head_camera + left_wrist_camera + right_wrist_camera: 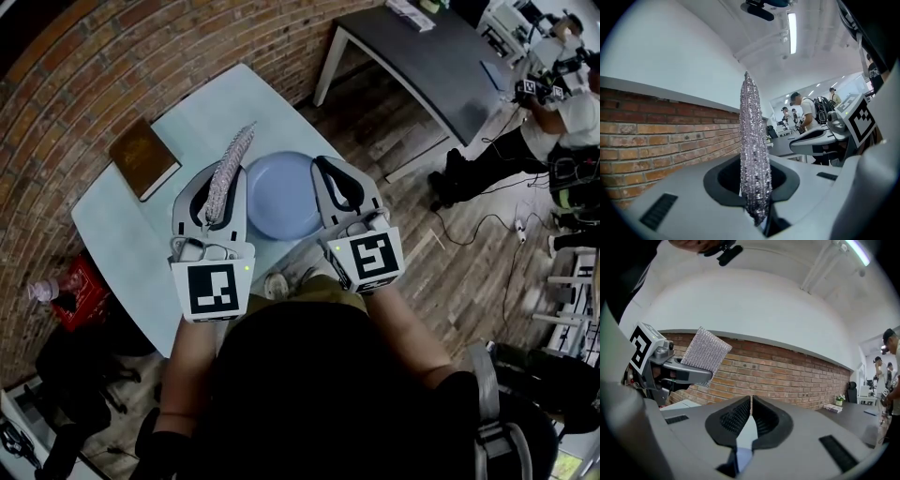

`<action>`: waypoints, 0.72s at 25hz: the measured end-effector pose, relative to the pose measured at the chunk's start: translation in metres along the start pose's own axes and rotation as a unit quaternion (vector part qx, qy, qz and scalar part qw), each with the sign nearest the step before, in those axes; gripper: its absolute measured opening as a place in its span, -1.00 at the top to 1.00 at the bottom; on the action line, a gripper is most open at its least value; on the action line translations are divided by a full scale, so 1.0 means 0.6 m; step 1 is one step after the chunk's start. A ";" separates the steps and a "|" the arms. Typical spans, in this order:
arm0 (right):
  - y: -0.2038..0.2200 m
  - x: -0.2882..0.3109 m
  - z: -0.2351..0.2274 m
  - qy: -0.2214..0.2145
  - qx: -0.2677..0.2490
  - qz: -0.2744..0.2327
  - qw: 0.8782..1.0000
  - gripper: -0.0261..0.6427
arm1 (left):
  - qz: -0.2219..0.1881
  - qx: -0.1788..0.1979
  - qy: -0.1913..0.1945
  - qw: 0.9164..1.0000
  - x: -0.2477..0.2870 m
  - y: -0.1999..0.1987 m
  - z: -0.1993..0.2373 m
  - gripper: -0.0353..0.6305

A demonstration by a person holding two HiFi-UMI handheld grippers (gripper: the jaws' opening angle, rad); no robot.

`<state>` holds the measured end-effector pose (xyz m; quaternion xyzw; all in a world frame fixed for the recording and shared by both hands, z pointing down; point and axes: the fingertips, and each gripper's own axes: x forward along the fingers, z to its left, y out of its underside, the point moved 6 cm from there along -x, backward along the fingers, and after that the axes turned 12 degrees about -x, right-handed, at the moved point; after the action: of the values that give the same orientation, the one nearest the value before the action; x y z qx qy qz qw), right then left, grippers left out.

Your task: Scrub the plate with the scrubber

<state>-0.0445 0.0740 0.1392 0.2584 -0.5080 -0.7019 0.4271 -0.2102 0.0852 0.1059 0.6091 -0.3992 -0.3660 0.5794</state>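
pale table (pixel 122 234) has the blue plate (pixel 281 192) lying flat near its edge on the person's side, with bare top open toward the book (pixel 142 157) and the brick wall, so the likely risk is the unheld plate sliding off that near edge if a scrub pushes sideways. right gripper (pixel 751 401) is raised by the plate's right side, jaws pressed together on nothing, so it pins nothing down. left gripper (pixel 754 187) is raised too, clamped on the bottom of the silver scrubber (pixel 752 140), which stands tall and thin and could fold or slip out under pressure.
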 end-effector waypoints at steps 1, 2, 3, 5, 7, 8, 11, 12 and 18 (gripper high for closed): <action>-0.010 -0.002 0.001 0.005 -0.003 -0.018 1.000 0.79 | -0.013 -0.003 0.000 1.000 -0.001 -0.005 -0.002 0.66; -0.024 -0.004 0.000 0.013 -0.003 -0.045 0.999 0.79 | -0.024 -0.010 -0.001 1.000 -0.003 -0.011 -0.003 0.66; -0.040 -0.006 -0.002 0.024 -0.002 -0.074 0.997 0.79 | -0.035 -0.022 -0.003 0.999 -0.005 -0.017 -0.005 0.66; -0.065 -0.013 -0.006 0.039 -0.003 -0.114 0.993 0.79 | -0.056 -0.043 -0.008 0.997 -0.011 -0.032 -0.009 0.66; -0.078 -0.016 -0.006 0.044 -0.009 -0.128 0.991 0.79 | -0.065 -0.043 -0.011 0.997 -0.017 -0.042 -0.011 0.66; -0.081 -0.017 -0.005 0.044 -0.012 -0.131 0.990 0.79 | -0.066 -0.038 -0.011 0.997 -0.020 -0.044 -0.012 0.66; -0.081 -0.022 -0.002 0.045 -0.012 -0.131 0.990 0.79 | -0.067 -0.030 -0.014 0.997 -0.027 -0.040 -0.009 0.66; -0.078 -0.024 -0.002 0.046 -0.010 -0.129 0.991 0.79 | -0.069 -0.035 -0.020 0.997 -0.028 -0.038 -0.007 0.66; -0.067 -0.034 -0.001 0.045 -0.005 -0.117 0.992 0.81 | -0.077 -0.053 -0.027 0.995 -0.030 -0.033 -0.008 0.66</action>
<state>-0.0475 0.0959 0.0999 0.3452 -0.4508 -0.7371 0.3665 -0.2119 0.1041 0.0864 0.5967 -0.3467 -0.4465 0.5695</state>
